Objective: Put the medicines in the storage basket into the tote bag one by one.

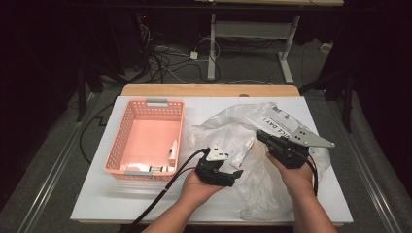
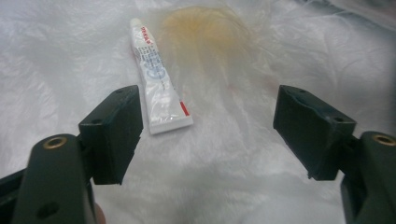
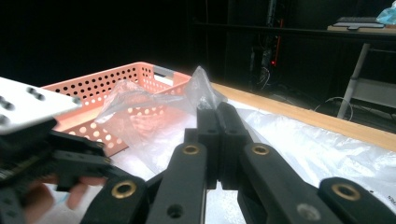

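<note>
Plastic bag — reads "ICE DAY!"

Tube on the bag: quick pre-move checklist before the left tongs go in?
1. Left tongs open: ok, nothing between the jaws.
2. Tube lying ahead, free of the jaws: ok.
3. Tube centred between the jaws: not ok, it sits toward the left jaw.
4. Right tongs shut on the plastic bag, pinching a raised fold: ok.
5. Basket has room: ok.
6. Tube cap tight: cannot tell.
</note>
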{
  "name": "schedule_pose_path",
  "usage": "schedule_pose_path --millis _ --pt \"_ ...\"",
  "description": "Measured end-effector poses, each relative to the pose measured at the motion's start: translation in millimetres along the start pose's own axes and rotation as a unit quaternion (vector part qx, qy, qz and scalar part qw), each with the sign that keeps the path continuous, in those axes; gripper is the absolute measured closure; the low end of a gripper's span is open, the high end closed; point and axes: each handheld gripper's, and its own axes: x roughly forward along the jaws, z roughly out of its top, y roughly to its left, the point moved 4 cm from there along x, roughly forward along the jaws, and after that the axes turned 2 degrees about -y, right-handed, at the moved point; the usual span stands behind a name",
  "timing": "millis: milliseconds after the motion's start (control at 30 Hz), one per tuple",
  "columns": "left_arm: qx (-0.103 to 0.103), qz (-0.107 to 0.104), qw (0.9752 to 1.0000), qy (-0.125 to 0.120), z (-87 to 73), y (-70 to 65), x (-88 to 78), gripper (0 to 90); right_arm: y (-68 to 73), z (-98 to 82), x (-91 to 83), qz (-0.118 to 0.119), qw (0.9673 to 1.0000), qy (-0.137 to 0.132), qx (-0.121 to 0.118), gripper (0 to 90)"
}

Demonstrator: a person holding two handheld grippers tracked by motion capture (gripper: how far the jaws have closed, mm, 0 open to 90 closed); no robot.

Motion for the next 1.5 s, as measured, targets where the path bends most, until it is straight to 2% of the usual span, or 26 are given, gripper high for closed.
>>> schedule_pose_path --millis 133,300,533,700,967,1133,1333,1400,1500 --pt "-0.001 0.002 1.0000 -0.005 -4.9 -0.8 -16.6 16.9 0.4 -0.3 0.8 0.001 1.0000 0.000 -0.004 90.0" --pt "-0.003 0.007 0.9999 -0.014 -10.0 -1.2 -38.1 13.7 1.7 -0.8 0.8 0.000 1.0000 0.003 -0.002 90.0" --pt "-0.006 0.014 0.9998 -0.013 -11.0 0.3 -59.3 0.0 1.4 -1.5 0.2 -0.002 1.0000 0.003 -0.004 90.0" --pt "-0.006 0.028 0.9994 -0.021 -13.4 2.4 -73.4 0.0 1.2 -1.6 -0.5 -0.002 1.0000 0.002 -0.005 90.0" --pt "-0.011 0.042 0.9986 -0.030 -21.4 3.5 -84.6 0.0 1.4 -1.6 -1.5 -0.002 1.0000 0.002 -0.007 90.0" --pt "-0.026 0.051 0.9976 -0.039 -22.1 13.5 -97.1 0.0 0.6 -1.9 -2.1 -0.003 1.0000 0.003 -0.004 90.0" --pt "-0.032 0.082 0.9950 -0.046 -25.2 31.1 -115.2 0.0 0.7 -1.2 -3.0 -0.001 1.0000 0.000 -0.007 90.0" --pt "-0.040 0.091 0.9939 -0.049 -26.4 38.8 -122.6 0.0 0.0 -1.1 -3.7 0.000 1.0000 -0.001 -0.008 90.0" --pt "-0.039 0.110 0.9919 -0.049 -28.4 47.0 -130.0 0.0 -0.3 -0.9 -4.7 -0.002 1.0000 -0.001 -0.006 90.0"
